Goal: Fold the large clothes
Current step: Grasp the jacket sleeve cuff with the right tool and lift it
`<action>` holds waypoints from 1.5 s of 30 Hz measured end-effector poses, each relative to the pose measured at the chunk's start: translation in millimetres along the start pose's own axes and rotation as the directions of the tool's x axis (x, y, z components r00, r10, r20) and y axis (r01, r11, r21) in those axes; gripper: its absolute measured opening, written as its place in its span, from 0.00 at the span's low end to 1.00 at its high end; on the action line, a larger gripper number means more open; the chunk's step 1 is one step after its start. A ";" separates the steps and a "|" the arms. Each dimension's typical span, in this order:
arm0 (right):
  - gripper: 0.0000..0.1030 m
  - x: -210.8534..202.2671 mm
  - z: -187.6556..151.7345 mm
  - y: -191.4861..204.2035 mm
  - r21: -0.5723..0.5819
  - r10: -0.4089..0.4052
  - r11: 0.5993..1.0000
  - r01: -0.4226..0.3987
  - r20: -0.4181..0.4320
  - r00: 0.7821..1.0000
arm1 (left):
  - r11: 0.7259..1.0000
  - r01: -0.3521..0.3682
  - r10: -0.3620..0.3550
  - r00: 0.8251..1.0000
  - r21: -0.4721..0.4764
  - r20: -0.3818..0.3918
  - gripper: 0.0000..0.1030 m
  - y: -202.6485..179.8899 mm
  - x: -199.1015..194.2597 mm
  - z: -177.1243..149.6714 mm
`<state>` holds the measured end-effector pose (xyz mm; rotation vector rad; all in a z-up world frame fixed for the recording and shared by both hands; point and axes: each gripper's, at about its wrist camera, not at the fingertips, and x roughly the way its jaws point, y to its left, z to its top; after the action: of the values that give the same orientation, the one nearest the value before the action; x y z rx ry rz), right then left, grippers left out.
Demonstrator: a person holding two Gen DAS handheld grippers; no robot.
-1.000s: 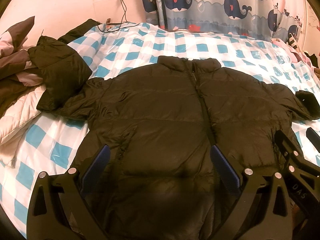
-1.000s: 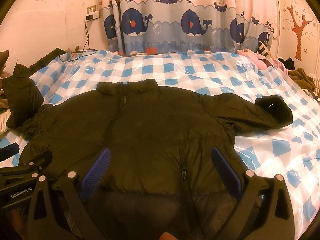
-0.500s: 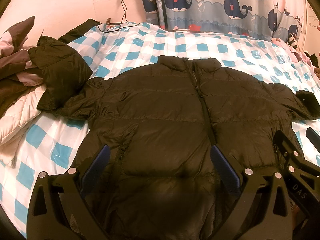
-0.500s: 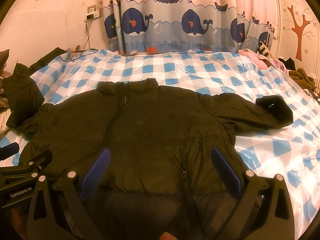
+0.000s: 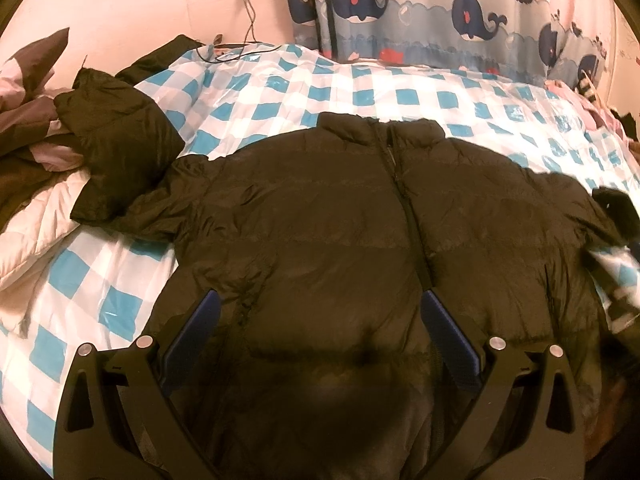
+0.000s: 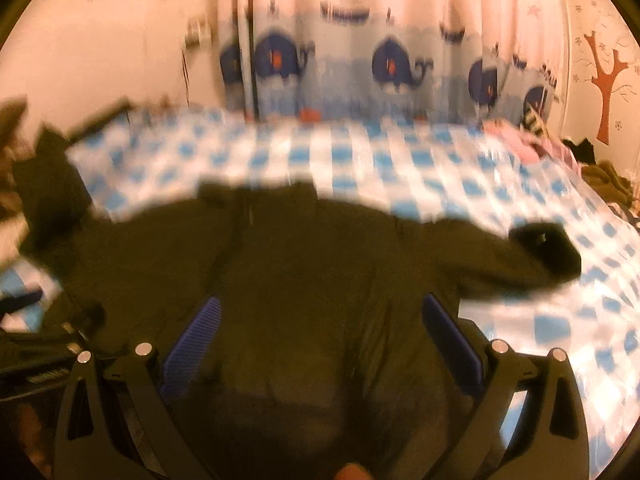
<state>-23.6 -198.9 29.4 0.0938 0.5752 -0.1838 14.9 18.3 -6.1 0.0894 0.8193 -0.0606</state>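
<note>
A large dark puffer jacket lies spread front up on the bed, zipper closed, collar toward the curtain. One sleeve bends up over the bedding pile at the left; the other sleeve stretches out to the right, cuff folded. My left gripper hovers open over the jacket's lower left front, nothing between its blue pads. My right gripper hangs open above the lower right front; its view is motion-blurred. The left gripper shows at the right view's left edge.
The bed carries a glossy blue-and-white checked cover. Crumpled quilts and clothes pile at the left edge. A whale-print curtain and a wall with a cable stand behind. Pink clothes lie at the far right corner.
The right gripper has started moving fast, blurring its view; it has left the spot at the left view's right edge. The left gripper and jacket stay put.
</note>
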 end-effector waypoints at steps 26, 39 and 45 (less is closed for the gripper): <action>0.94 138.3 90.4 -334.0 -0.282 -0.392 0.907 0.313 -0.295 0.871 | 0.998 -0.016 0.023 0.994 0.062 -0.105 0.94 -48.2 52.2 -5.5; 0.08 188.9 86.3 -440.0 -0.001 -0.366 0.913 0.407 -0.441 0.820 | 0.996 -0.033 0.043 0.993 0.088 -0.113 0.94 -50.2 57.9 -6.8; 0.08 74.4 19.3 -572.0 0.729 -0.110 0.663 0.169 -0.128 0.986 | 0.997 -0.019 0.029 0.992 0.077 -0.127 0.94 -51.6 62.5 -9.4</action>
<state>-65.8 -772.6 -16.3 0.8652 0.5500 -0.5680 46.1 -33.3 -61.1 0.1758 0.9439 -0.0637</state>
